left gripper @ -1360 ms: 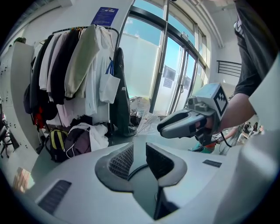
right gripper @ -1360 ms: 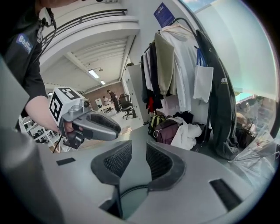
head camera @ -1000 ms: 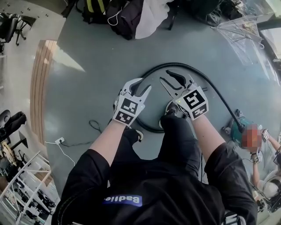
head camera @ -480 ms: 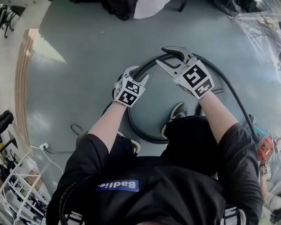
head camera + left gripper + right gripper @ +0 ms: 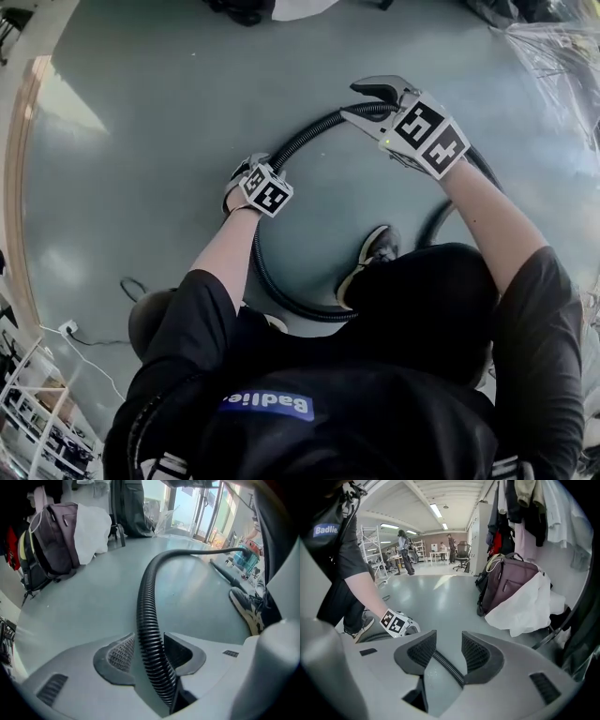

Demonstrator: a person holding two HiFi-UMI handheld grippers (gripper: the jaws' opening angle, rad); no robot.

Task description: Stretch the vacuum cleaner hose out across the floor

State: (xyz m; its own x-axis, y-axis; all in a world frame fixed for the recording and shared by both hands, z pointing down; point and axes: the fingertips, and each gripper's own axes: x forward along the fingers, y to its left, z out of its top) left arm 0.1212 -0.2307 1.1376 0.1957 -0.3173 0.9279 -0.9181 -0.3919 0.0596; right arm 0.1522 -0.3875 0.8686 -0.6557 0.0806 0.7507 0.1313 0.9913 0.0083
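Observation:
The black ribbed vacuum hose (image 5: 281, 150) lies in a wide loop on the grey floor, round my feet. My left gripper (image 5: 246, 173) is low on the loop's left side. In the left gripper view the hose (image 5: 150, 634) runs up between its jaws (image 5: 147, 651), which are opening and do not squeeze it. My right gripper (image 5: 361, 101) reaches to the top of the loop. Its jaws (image 5: 449, 651) are opening too, with a thin stretch of hose (image 5: 447, 666) crossing the gap between them. The left gripper's marker cube (image 5: 396, 623) shows beyond.
My shoe (image 5: 373, 251) stands inside the loop. A teal vacuum body (image 5: 246, 557) sits at the hose's far end. A purple bag (image 5: 506, 585) and a white plastic bag (image 5: 525, 606) lie by the wall. A cable and socket (image 5: 66, 328) lie on the floor at the left.
Both grippers have gone forward and down from near my knees to the hose. Their jaws now stand on either side of it.

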